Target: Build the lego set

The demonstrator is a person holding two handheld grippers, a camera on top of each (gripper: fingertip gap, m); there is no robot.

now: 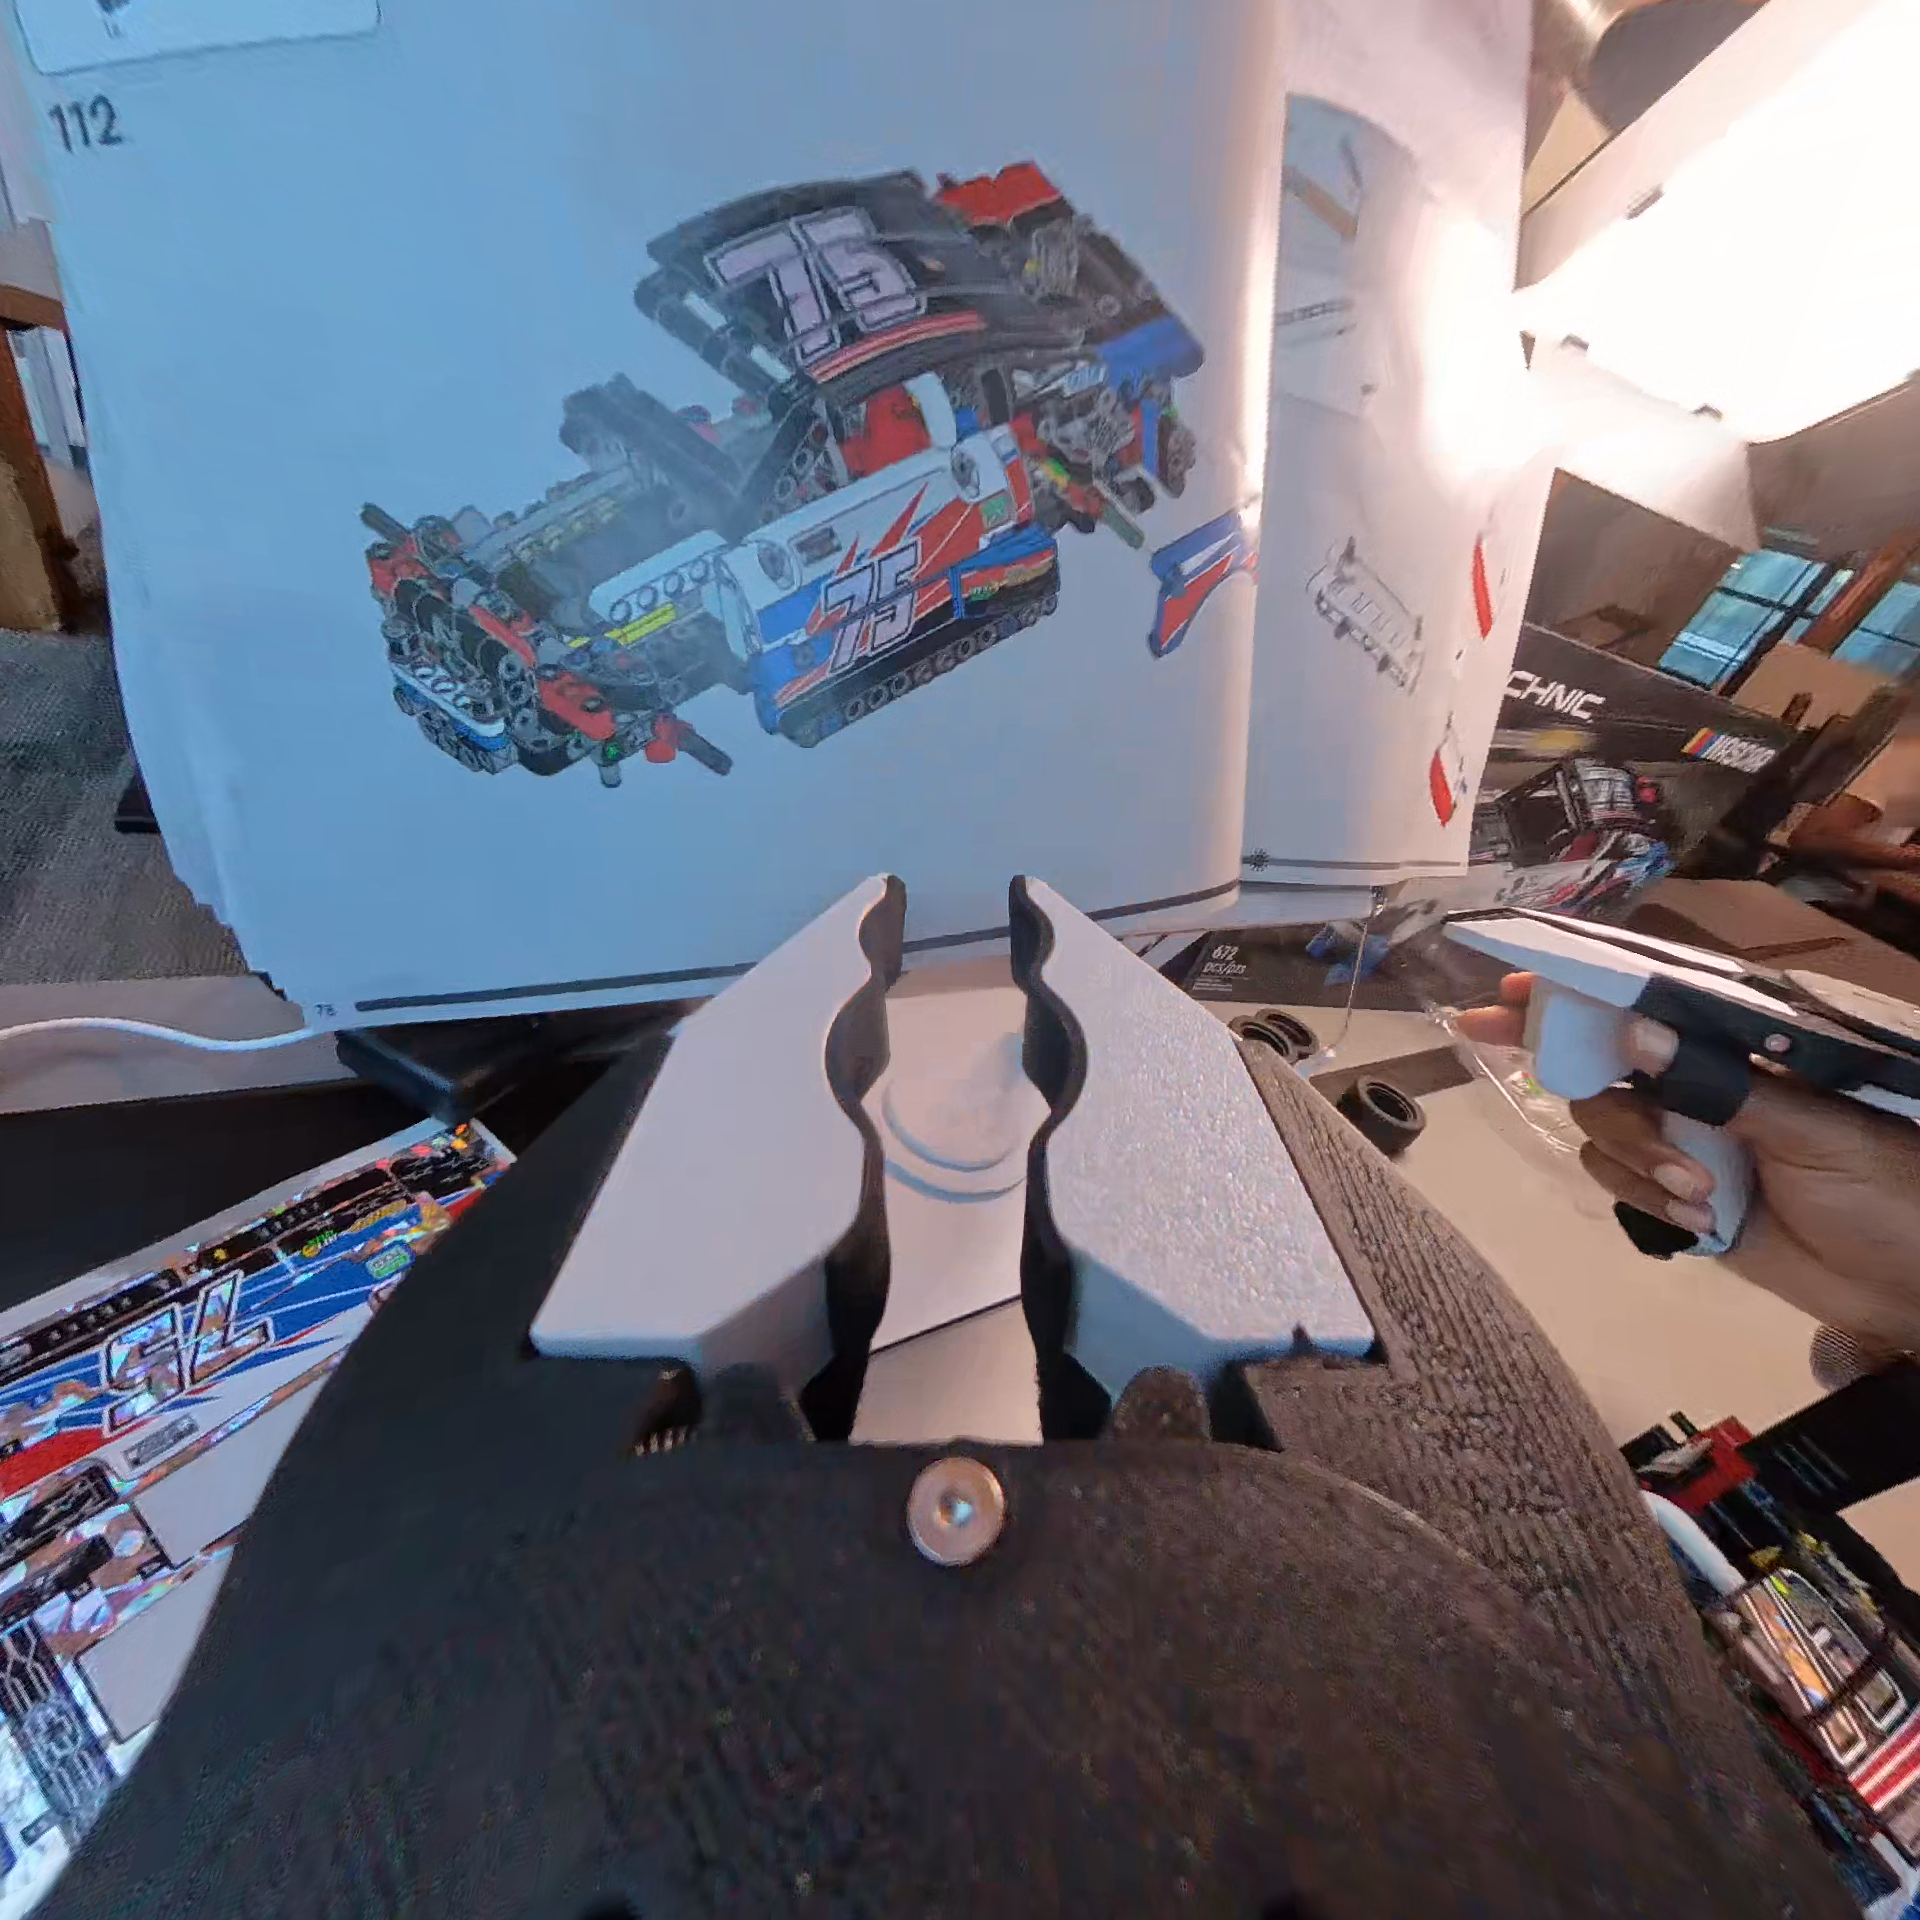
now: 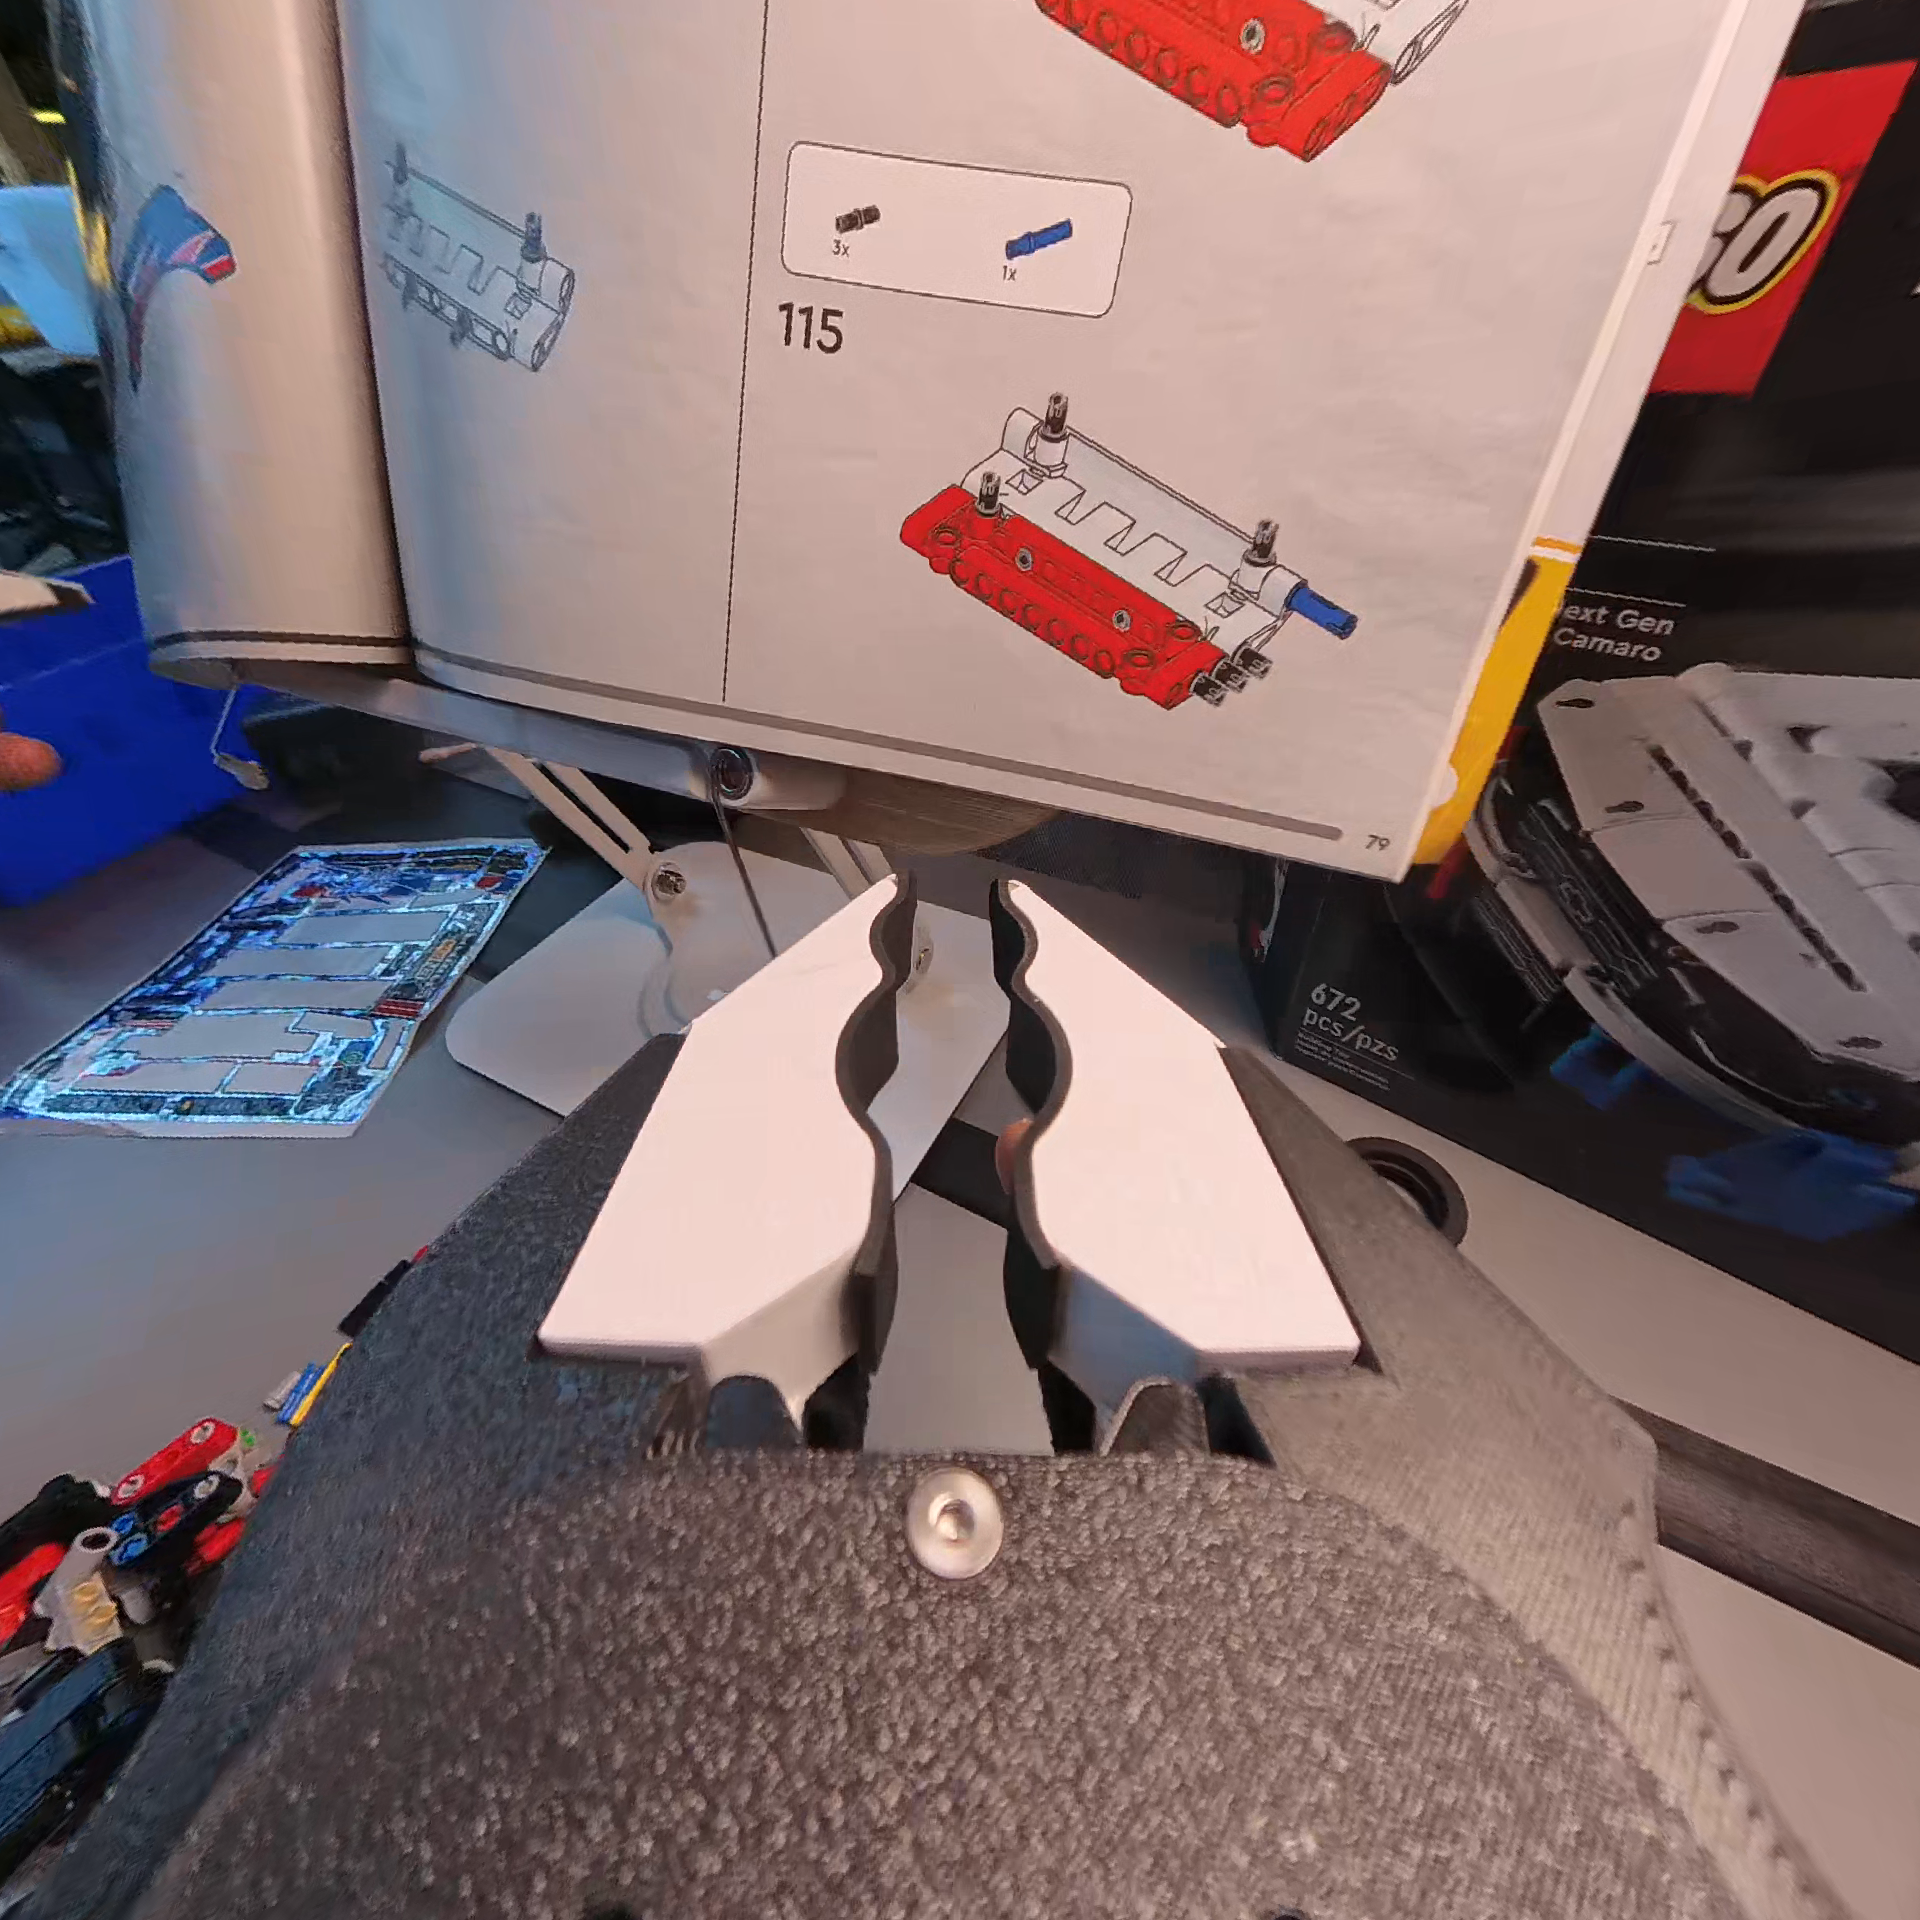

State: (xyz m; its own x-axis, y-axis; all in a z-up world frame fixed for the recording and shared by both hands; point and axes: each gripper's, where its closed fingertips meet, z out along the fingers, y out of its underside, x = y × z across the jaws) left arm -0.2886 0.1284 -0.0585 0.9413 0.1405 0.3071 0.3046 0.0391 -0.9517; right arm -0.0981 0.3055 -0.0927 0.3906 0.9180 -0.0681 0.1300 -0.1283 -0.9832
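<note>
Below the propped instruction booklet (image 2: 1091, 416), the right gripper (image 2: 948, 894) hovered with fingers slightly parted, holding nothing; left gripper (image 1: 956, 894) likewise narrowly open and empty before the booklet; loose lego pieces (image 2: 114, 1538), red, black and grey, lay heaped well left of the right gripper; sticker sheet (image 2: 281, 987) lay flat beneath the booklet.
</note>
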